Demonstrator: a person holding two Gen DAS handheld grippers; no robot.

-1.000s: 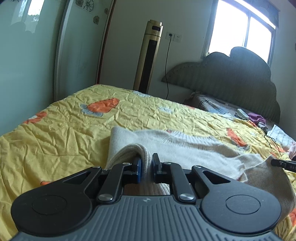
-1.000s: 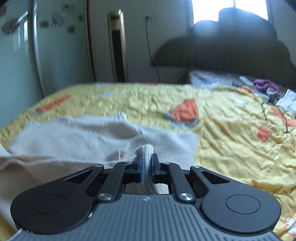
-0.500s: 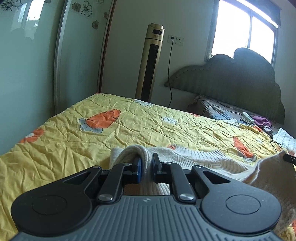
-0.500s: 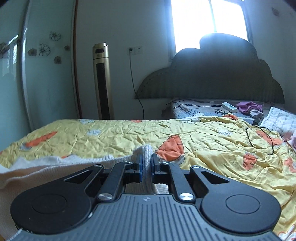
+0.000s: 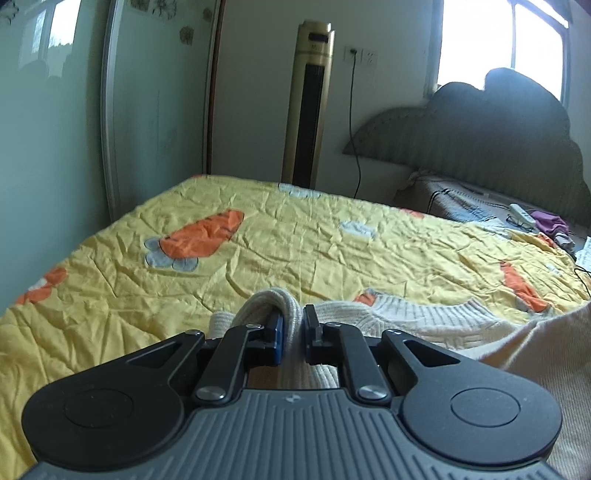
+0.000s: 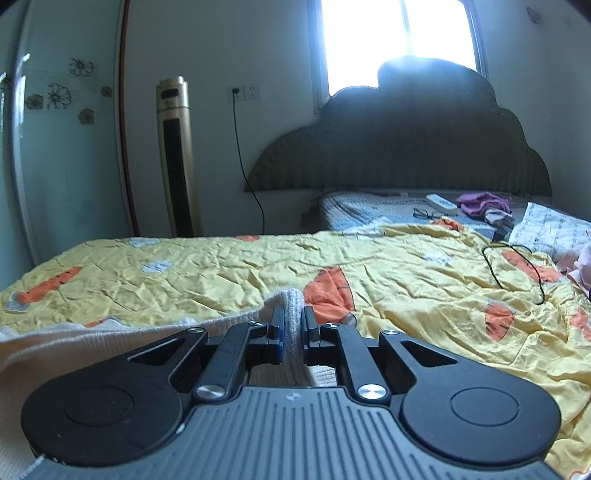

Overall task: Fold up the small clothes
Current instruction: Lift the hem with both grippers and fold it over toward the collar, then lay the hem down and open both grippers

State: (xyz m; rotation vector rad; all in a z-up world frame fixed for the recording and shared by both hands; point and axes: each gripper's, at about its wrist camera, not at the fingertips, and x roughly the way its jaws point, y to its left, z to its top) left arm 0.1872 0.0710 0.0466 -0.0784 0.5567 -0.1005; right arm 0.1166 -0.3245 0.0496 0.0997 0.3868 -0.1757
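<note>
Left gripper: we see the left gripper (image 5: 293,328) pinching a bunched fold of the cream knit sweater (image 5: 424,319), its fingers pressed onto the cloth
Right gripper: we see the right gripper (image 6: 292,326) clamped the same way on another fold of the sweater (image 6: 110,338), which rises in a small hump between its fingers
Sweater: we find it lifted at both pinched spots, the rest draped low over the yellow quilt (image 5: 295,243), with its ribbed edge lying on the quilt to the right in the left view
Quilt: we note orange carrot prints and many creases
Beyond the bed: we see a gold tower fan (image 5: 308,107) by the wall, a dark scalloped headboard (image 6: 406,147) under a bright window (image 6: 399,33), and a purple cloth (image 6: 480,203) near the pillows
</note>
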